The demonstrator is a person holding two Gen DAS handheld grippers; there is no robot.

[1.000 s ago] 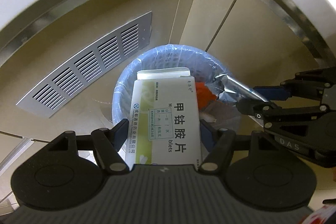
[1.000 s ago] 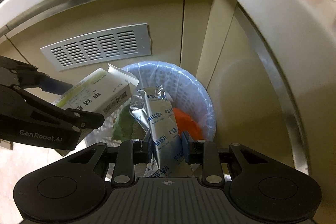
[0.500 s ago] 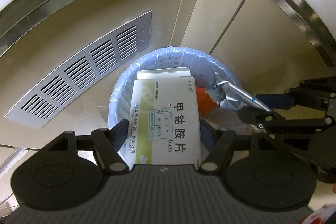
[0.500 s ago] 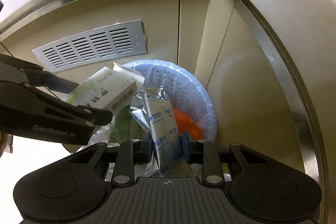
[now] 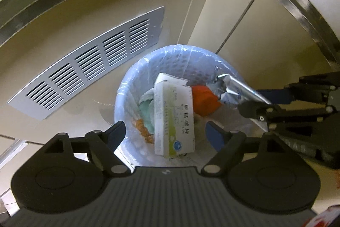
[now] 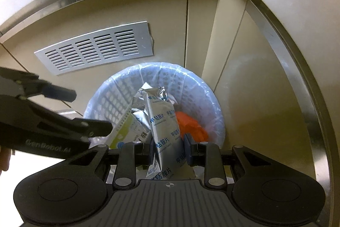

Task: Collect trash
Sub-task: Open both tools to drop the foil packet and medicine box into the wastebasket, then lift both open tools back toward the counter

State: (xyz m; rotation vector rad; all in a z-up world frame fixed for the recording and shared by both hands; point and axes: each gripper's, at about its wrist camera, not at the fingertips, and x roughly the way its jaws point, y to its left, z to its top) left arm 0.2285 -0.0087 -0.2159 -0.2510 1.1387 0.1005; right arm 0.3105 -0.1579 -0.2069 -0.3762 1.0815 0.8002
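L tool (image 5: 165,130) jaws opening, nothing clamped; med box (image 5: 174,114) lay free in lined bin (image 5: 170,56) just ahead. R tool (image 6: 167,147) clamped on foil pouch (image 6: 162,118), tip over bin.

The floor (image 5: 89,107) is pale and glossy, and on it a white perforated waste basket (image 5: 146,69) with a clear liner stands tight in the corner where two cabinet fronts meet, just beside the slotted metal vent panel (image 5: 91,61).
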